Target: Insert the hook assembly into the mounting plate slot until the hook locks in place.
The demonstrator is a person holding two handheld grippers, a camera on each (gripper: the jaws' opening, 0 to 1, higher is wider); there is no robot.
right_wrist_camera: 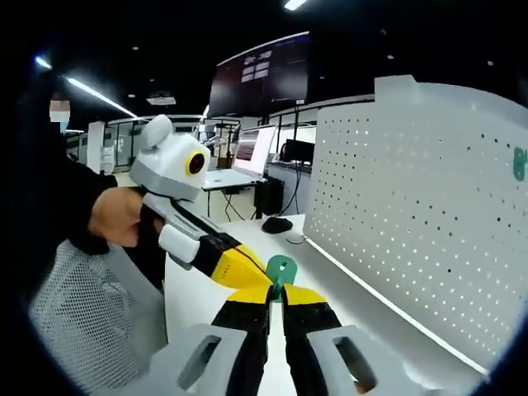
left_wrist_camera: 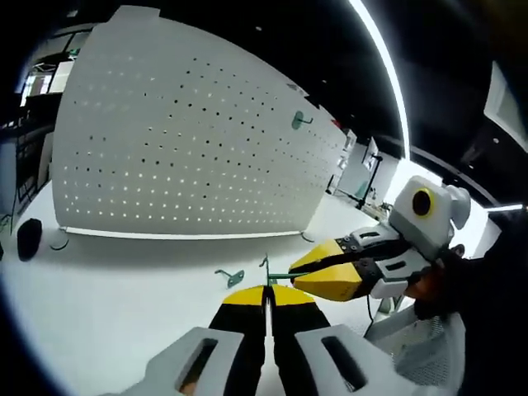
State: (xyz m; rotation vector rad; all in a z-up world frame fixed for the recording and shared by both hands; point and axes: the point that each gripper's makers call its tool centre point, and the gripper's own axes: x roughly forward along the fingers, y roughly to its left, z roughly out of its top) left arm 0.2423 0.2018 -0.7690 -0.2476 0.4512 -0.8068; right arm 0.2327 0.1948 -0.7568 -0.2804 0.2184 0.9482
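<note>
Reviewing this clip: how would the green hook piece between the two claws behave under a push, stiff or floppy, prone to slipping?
The green hook piece looks like thin rigid plastic or metal, probably stiff and light. Both the right claw and left claw pinch it at small edges, so it may pivot or slip if pressed against the pegboard.

Black-and-yellow jaws, white housing on left gripper (left_wrist_camera: 266,299), right gripper (right_wrist_camera: 276,297), dark sleeve (right_wrist_camera: 58,206)

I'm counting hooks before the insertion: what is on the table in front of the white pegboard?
A green hook lies loose on the white table before the pegboard. Another is mounted on the board. The hand-held grippers cover the table nearer the camera.
</note>
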